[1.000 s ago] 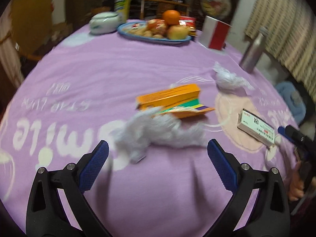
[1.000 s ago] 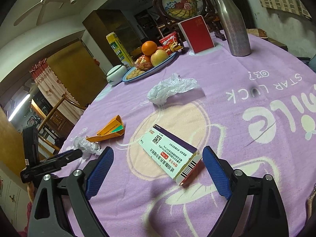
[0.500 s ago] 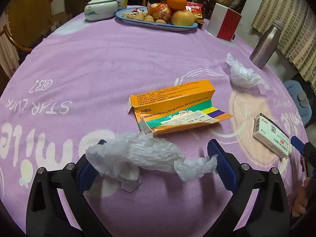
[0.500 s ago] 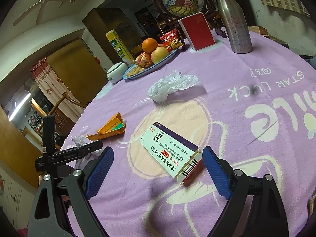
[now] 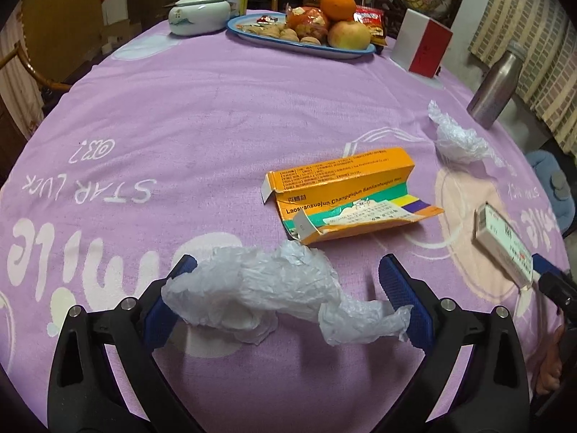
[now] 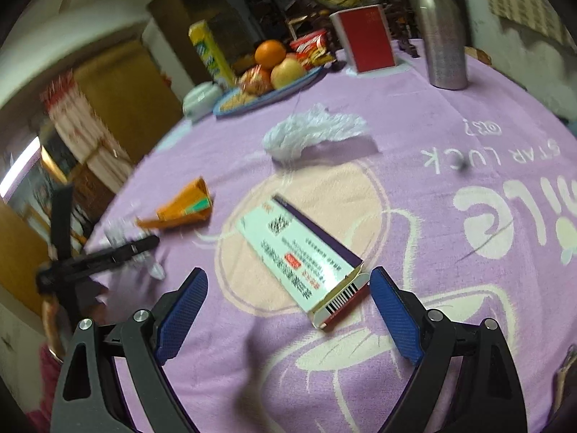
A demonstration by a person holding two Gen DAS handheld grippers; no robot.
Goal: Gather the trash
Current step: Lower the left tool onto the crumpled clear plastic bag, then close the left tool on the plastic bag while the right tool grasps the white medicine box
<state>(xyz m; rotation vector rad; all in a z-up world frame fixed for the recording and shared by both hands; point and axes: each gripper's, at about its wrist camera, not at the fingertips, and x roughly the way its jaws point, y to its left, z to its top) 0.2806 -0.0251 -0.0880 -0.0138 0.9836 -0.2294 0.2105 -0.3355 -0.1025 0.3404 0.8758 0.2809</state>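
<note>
A crumpled clear plastic bag (image 5: pixel 274 288) lies on the purple tablecloth between the open jaws of my left gripper (image 5: pixel 288 296). Beyond it lies a torn orange carton (image 5: pixel 346 198), also in the right wrist view (image 6: pixel 180 209). A white medicine box (image 6: pixel 303 267) lies just ahead of my open, empty right gripper (image 6: pixel 288 310); it shows at the right edge of the left wrist view (image 5: pixel 505 245). A second crumpled plastic bag (image 6: pixel 313 131) lies farther back, and also shows in the left wrist view (image 5: pixel 458 137).
A blue fruit plate (image 5: pixel 299 41) with an orange and an apple, a white lidded bowl (image 5: pixel 200 14), a red-and-white box (image 5: pixel 425 45) and a steel bottle (image 5: pixel 496 88) stand at the table's far side. The left gripper appears in the right wrist view (image 6: pixel 101 252).
My left gripper has moved forward and down until the plastic bag sits between its jaws. My right gripper has come closer to the white box; its view is blurred by motion.
</note>
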